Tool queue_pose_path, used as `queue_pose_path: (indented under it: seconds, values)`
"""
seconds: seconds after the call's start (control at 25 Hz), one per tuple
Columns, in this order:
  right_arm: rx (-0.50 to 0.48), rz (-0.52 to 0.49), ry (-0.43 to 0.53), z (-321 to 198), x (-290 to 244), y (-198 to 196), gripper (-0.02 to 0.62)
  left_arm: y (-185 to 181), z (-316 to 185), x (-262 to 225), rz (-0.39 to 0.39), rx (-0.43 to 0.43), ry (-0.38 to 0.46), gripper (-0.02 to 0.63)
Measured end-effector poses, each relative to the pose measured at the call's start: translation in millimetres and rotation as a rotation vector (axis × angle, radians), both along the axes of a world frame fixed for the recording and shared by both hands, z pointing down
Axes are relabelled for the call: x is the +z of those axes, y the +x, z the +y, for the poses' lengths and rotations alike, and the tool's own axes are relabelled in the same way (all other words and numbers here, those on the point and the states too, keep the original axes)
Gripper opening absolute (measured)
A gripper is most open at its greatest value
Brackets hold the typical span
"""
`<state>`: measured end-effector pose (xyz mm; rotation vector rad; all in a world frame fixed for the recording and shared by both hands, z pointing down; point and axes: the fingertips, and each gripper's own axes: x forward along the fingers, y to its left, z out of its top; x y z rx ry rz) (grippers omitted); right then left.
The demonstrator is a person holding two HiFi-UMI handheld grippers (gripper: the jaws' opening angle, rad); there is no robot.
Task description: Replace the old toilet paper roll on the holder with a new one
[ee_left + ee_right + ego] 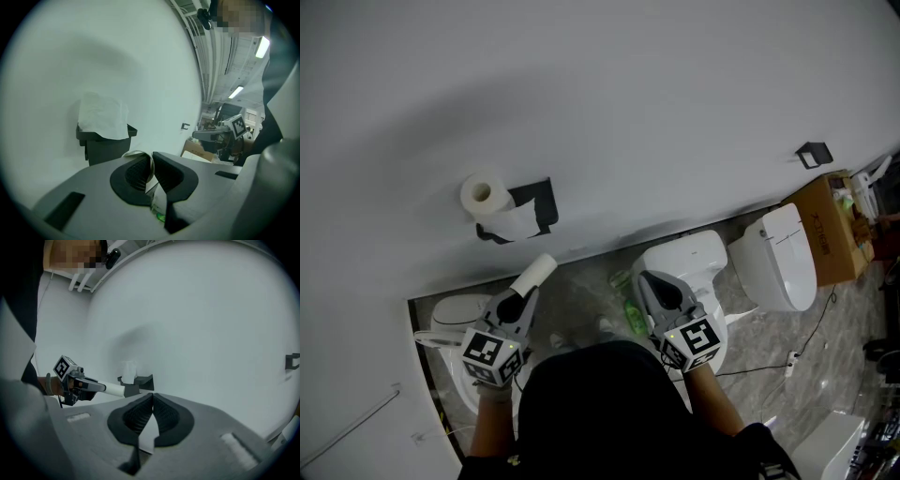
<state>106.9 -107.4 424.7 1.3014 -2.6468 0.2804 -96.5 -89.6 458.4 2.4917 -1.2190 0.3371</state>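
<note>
A black holder (534, 208) hangs on the white wall with a white toilet paper roll (485, 194) on it, a sheet draped down its front. In the left gripper view the holder (107, 143) and draped paper (103, 116) lie just ahead. My left gripper (523, 298) is shut on the wall of a slim white empty tube (536, 273), whose rim (135, 153) shows between the jaws; the tube points up toward the holder and stops short of it. My right gripper (647, 281) is shut with nothing in it, level with the left and well right of the holder (139, 381).
White toilets (689, 261) (780, 255) stand on the grey marbled floor below the wall, with another white fixture (455, 314) at the left. A green bottle (633, 315) lies between the grippers. A cardboard box (831, 225) and a small black wall bracket (814, 154) are at the right.
</note>
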Motion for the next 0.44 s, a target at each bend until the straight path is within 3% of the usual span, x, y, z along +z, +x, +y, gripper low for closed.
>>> queue_pose_path:
  seconds: [0.44]
  values:
    - [-0.008,0.004,0.000,-2,0,-11,-0.002,-13,3,2,0.016,-0.024,-0.001,0.029]
